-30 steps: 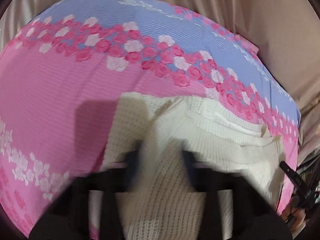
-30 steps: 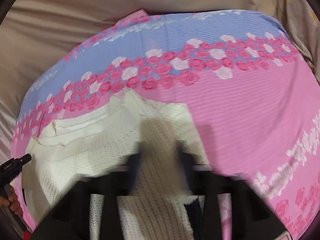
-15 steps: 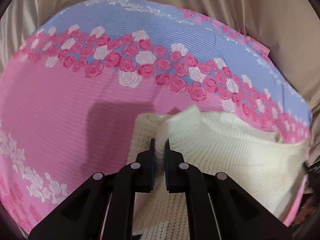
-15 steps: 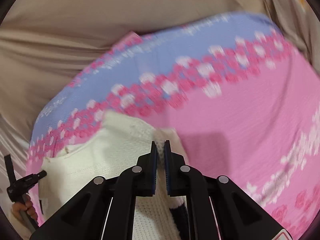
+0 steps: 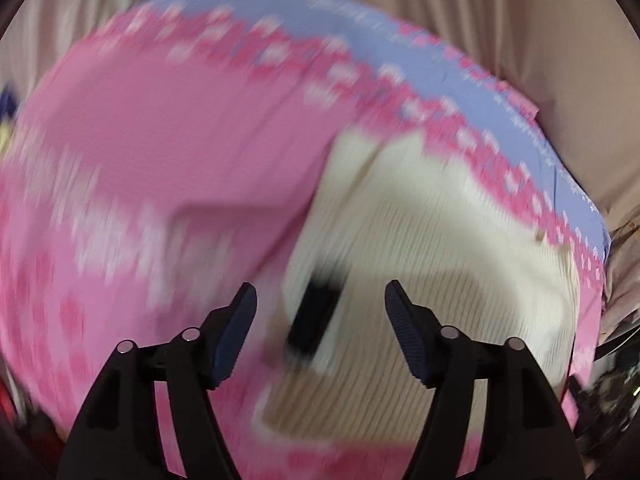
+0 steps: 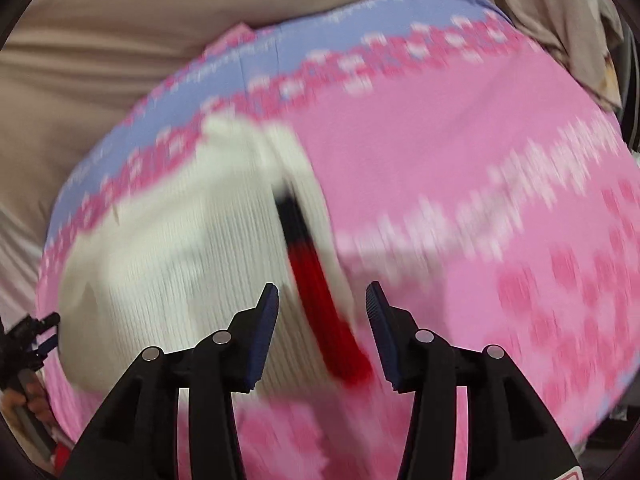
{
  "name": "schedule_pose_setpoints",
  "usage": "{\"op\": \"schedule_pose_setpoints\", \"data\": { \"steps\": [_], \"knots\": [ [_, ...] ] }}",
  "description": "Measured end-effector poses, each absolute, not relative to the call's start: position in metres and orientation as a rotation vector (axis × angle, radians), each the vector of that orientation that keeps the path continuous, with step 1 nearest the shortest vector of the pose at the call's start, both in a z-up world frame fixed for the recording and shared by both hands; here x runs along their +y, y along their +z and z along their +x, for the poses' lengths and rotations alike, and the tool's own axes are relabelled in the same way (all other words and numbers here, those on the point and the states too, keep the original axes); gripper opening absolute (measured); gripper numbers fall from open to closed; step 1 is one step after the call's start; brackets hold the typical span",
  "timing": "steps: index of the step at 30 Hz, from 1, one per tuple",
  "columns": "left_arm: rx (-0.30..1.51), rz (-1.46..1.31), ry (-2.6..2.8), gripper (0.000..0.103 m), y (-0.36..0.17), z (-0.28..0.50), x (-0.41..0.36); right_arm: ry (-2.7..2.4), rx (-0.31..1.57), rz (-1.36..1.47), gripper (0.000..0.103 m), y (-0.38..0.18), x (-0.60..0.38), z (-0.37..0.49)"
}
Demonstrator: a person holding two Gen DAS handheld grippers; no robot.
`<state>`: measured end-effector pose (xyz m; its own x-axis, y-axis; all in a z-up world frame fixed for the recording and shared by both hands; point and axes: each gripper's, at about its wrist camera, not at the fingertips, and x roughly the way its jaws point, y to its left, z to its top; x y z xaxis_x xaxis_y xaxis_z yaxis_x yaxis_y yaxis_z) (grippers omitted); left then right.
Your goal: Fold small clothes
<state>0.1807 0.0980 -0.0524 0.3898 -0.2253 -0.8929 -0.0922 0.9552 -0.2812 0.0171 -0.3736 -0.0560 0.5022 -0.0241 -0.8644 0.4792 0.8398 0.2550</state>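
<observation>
While both views smear with blur, my left gripper has its jaws spread apart, having just been opening, with nothing clamped; the cream knit sweater lies below and beyond them, running off toward 2 o'clock. My right gripper is also parted, its jaws having just been opening too, and grips nothing. Between its fingers, lower down, shows the sweater's edge with a red and black stripe, while the bulk of the knit spreads toward 10 o'clock. The sweater rests folded on the pink and blue floral sheet. At 8 o'clock in the right view, a hand holds the other gripper's handle.
</observation>
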Motion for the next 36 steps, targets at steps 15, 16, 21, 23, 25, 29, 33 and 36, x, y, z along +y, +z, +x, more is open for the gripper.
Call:
{"op": "schedule_pose_setpoints", "data": {
  "steps": [15,16,21,23,25,29,33,36],
  "knots": [
    [1.277,-0.509,-0.082,0.015,-0.070,0.139,0.111,-0.274,0.952,0.706,0.011,-0.060,-0.375,-0.005],
    [1.270,-0.492,-0.091,0.015,-0.064,0.134,0.114,-0.274,0.949,0.701,0.011,-0.055,-0.375,-0.010],
    [1.345,-0.431,-0.093,0.014,-0.053,0.085,0.137,-0.288,1.033,0.644,0.011,-0.051,-0.378,-0.061],
    [1.404,-0.413,-0.075,0.014,-0.064,0.063,0.146,-0.296,1.093,0.650,0.011,-0.065,-0.378,-0.087],
    [1.461,-0.388,-0.039,0.014,-0.082,0.043,0.150,-0.309,1.165,0.630,0.011,-0.084,-0.374,-0.103],
    [1.474,-0.453,-0.015,0.023,-0.095,0.033,0.155,-0.320,1.208,0.636,0.018,-0.102,-0.370,-0.118],
    [1.279,-0.418,-0.020,0.036,-0.042,0.054,0.156,-0.367,1.042,0.558,0.031,-0.051,-0.373,-0.109],
    [1.140,-0.383,-0.043,0.062,-0.009,0.088,0.144,-0.330,0.939,0.535,0.047,-0.025,-0.376,-0.079]
  ]
}}
